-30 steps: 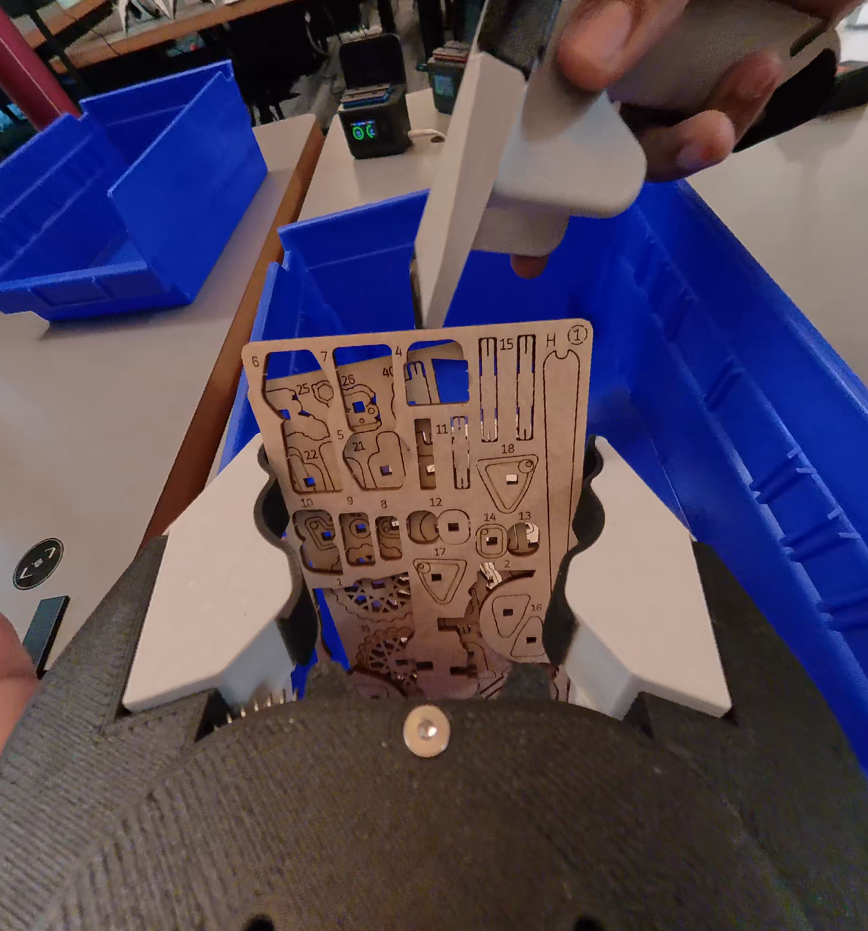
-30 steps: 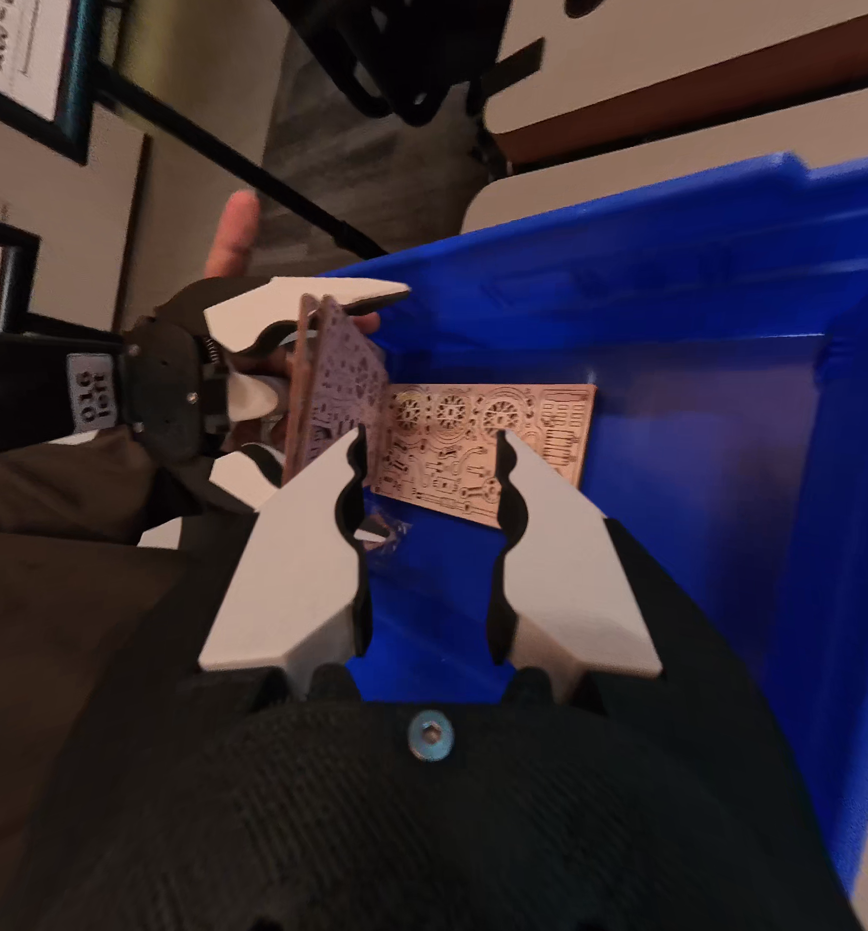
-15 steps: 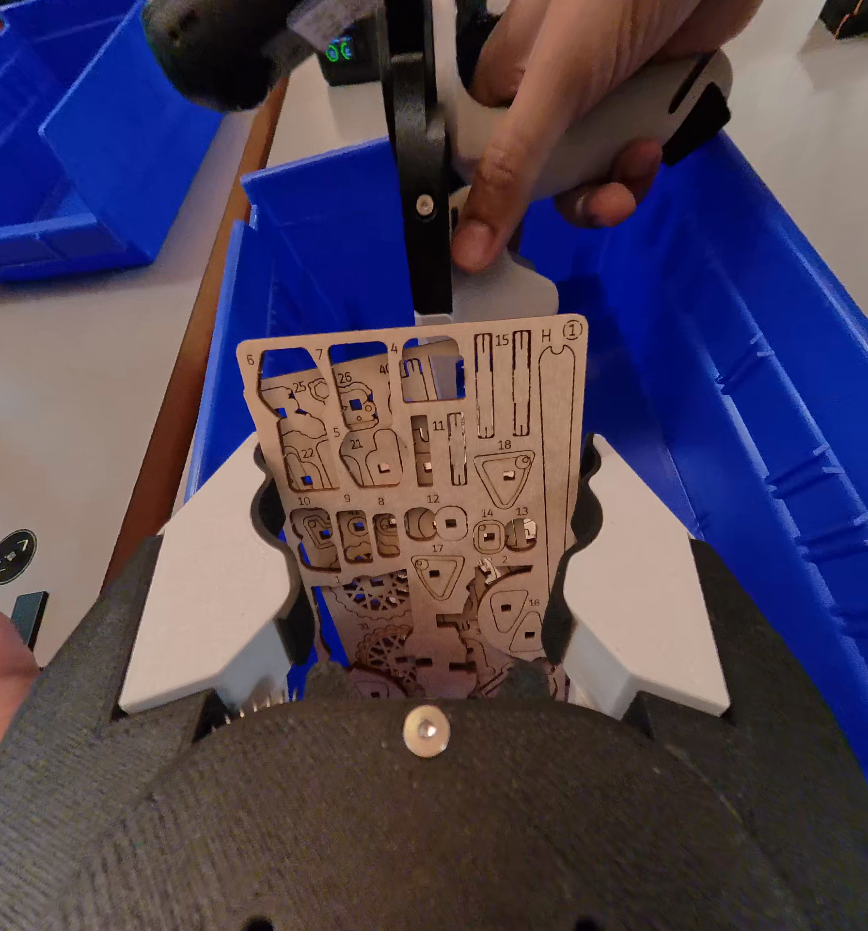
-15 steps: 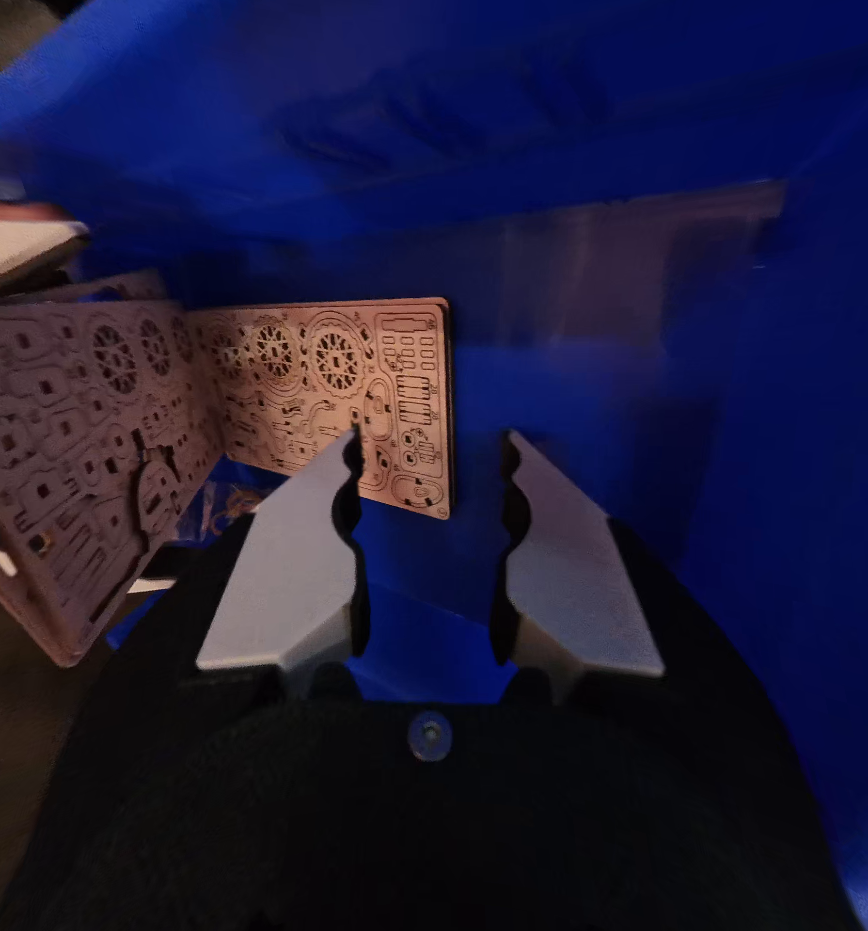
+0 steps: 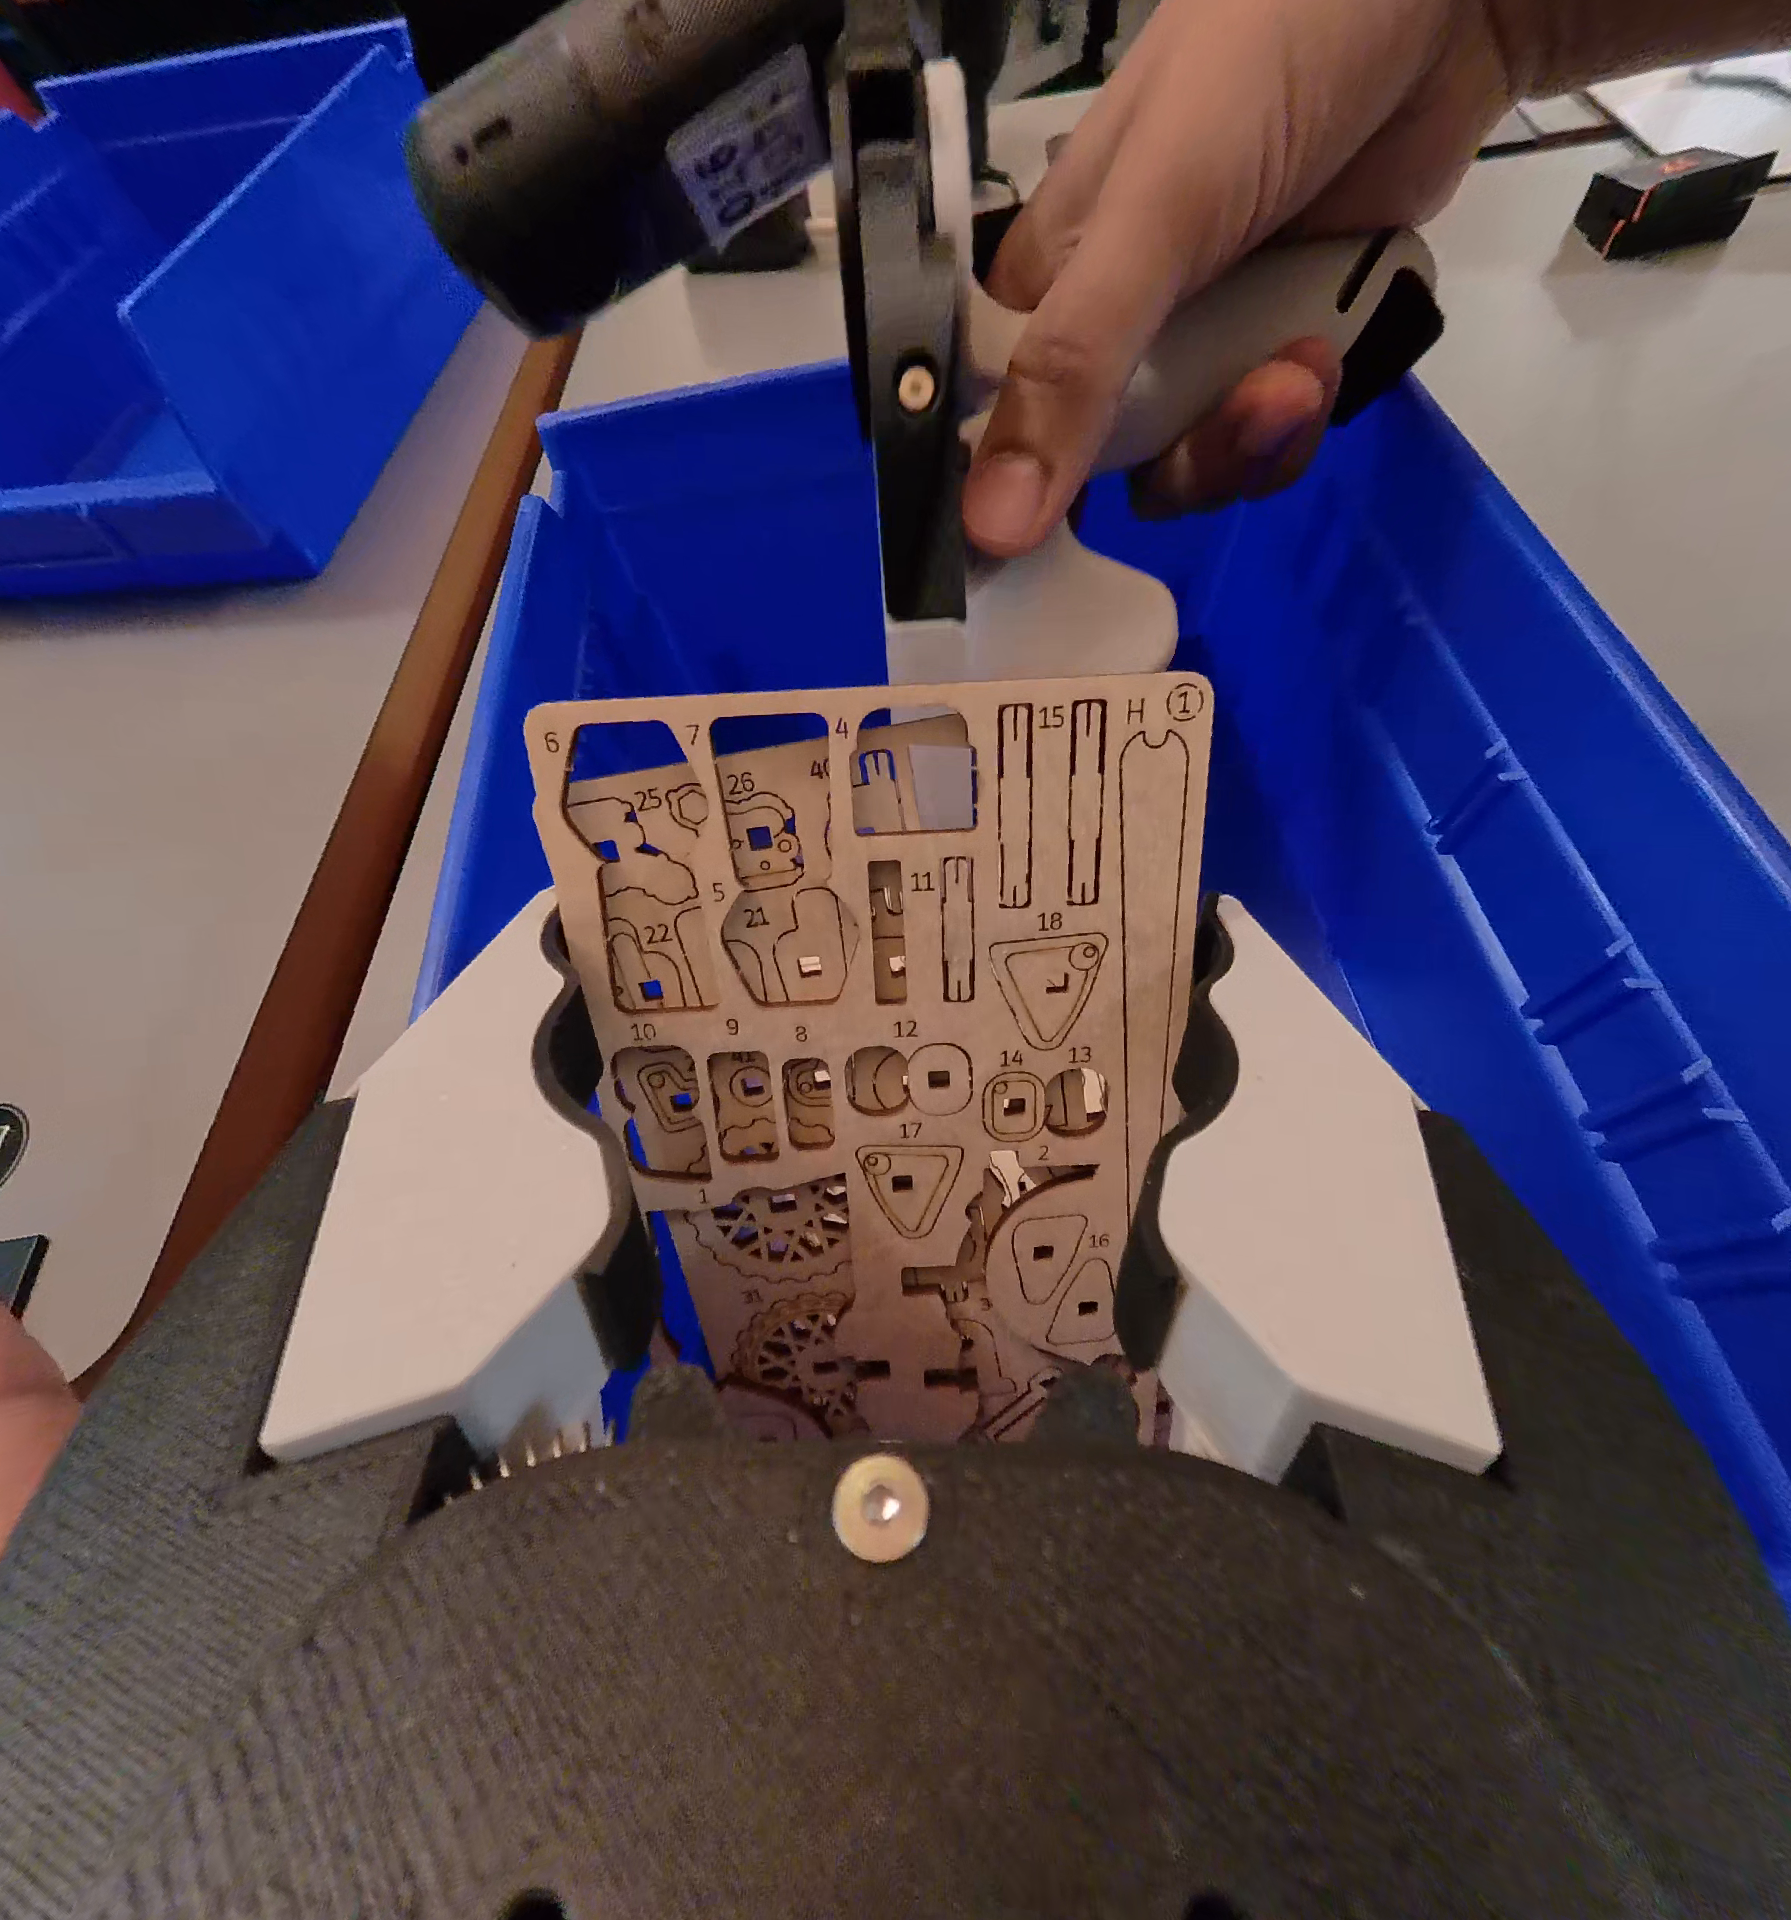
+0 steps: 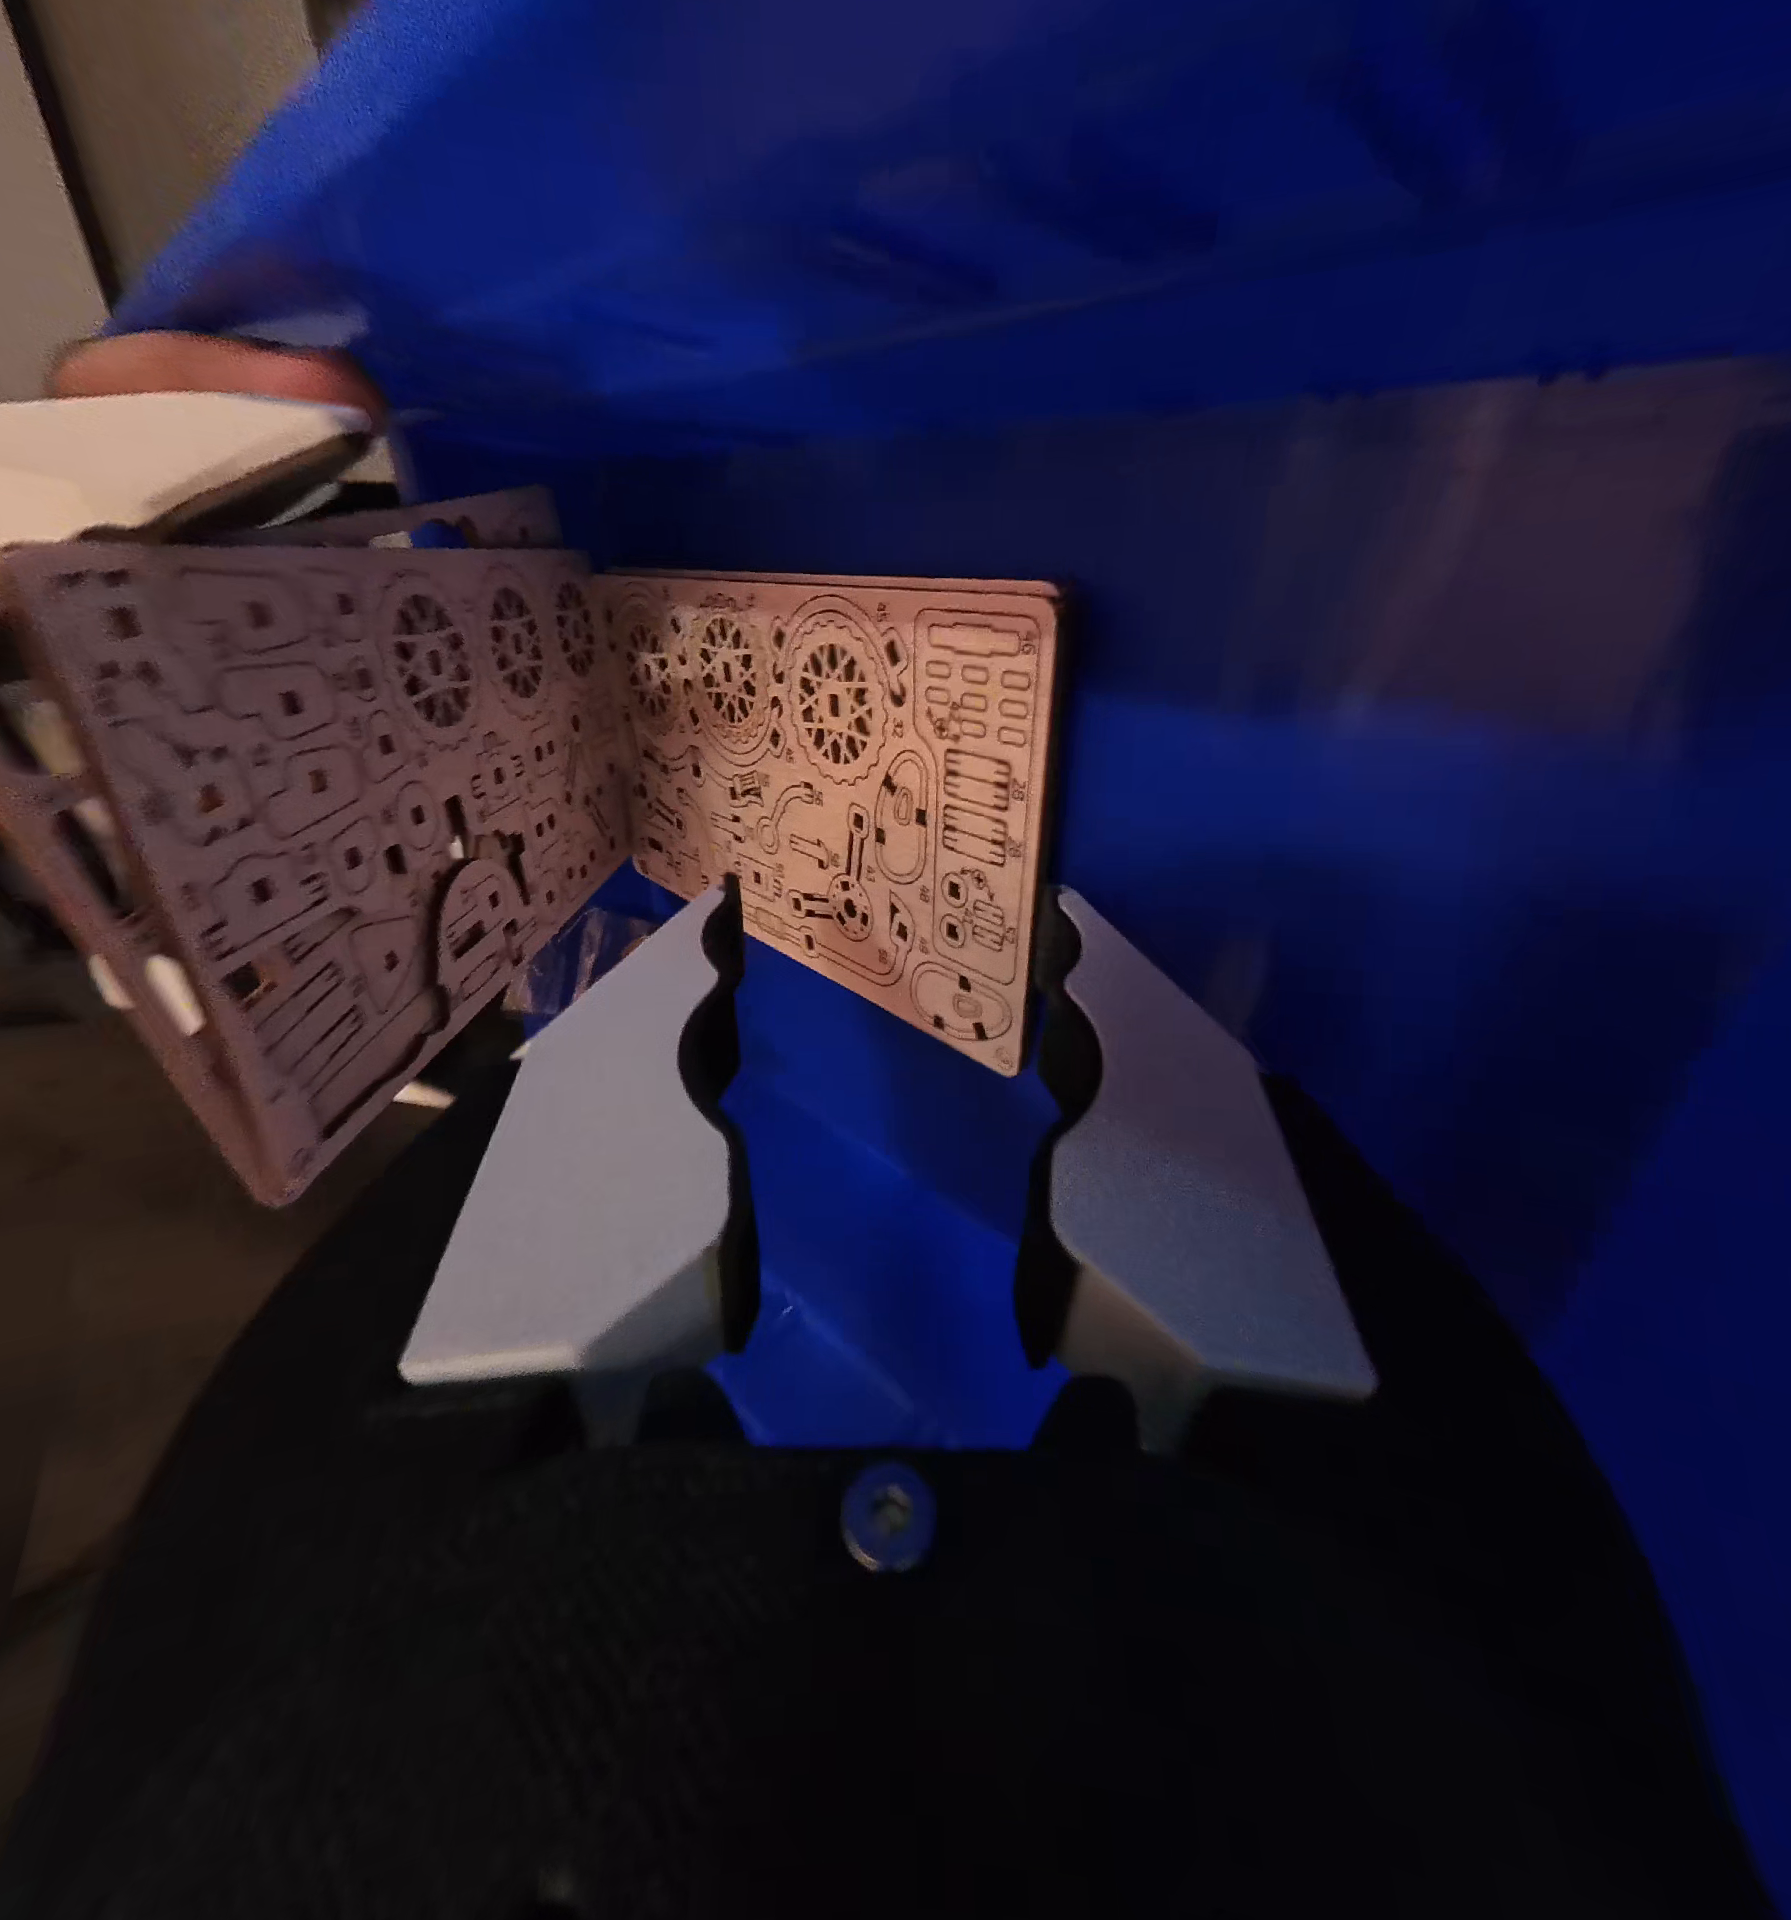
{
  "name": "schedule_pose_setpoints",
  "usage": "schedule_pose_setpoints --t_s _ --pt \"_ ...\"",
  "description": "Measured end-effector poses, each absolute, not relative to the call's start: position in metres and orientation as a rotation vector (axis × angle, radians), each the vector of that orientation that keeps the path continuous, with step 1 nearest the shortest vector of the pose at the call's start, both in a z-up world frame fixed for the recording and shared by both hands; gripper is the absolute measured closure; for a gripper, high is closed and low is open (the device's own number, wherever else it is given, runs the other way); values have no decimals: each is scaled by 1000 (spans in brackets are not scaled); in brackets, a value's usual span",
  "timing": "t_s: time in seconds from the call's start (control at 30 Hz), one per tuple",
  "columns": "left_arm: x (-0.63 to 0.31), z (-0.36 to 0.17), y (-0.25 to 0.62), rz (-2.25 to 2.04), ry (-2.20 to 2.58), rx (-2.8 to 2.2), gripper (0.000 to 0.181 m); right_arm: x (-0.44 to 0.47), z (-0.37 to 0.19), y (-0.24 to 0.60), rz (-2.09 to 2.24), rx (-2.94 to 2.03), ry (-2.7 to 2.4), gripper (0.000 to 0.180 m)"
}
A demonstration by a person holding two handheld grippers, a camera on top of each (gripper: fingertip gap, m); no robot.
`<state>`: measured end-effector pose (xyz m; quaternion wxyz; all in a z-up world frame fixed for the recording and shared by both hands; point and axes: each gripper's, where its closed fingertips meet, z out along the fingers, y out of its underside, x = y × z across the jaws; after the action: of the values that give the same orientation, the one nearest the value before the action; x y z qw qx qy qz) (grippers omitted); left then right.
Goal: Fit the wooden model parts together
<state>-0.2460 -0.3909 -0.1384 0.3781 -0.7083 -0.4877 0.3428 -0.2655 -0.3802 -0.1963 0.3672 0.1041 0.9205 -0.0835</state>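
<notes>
My left gripper is shut on a laser-cut wooden parts sheet and holds it upright by its two long edges over a blue bin. The held sheet also shows at the left of the right wrist view, with a left finger above it. My right gripper is open and empty inside the bin, pointing down at a second wooden sheet lying against the bin's inside. In the left wrist view the right gripper is just behind the held sheet's top edge, in a hand.
Another blue bin stands at the back left on a pale table. A brown wooden strip runs beside the main bin. A small black box sits at the back right. The bin's ribbed walls close in on both sides.
My right gripper has dropped lower into the bin and closer to the second sheet, staying open. My left gripper still holds its sheet in about the same place.
</notes>
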Motion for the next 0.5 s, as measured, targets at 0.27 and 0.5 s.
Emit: schedule_pose_setpoints --t_s 0.27,0.5 --pt "-243 -129 -388 848 -1198 -1745 66 -261 -139 -383 -433 302 2054 158" --pt "-241 -127 -387 862 -1180 -1738 66 -232 -144 -385 -414 183 2106 151"
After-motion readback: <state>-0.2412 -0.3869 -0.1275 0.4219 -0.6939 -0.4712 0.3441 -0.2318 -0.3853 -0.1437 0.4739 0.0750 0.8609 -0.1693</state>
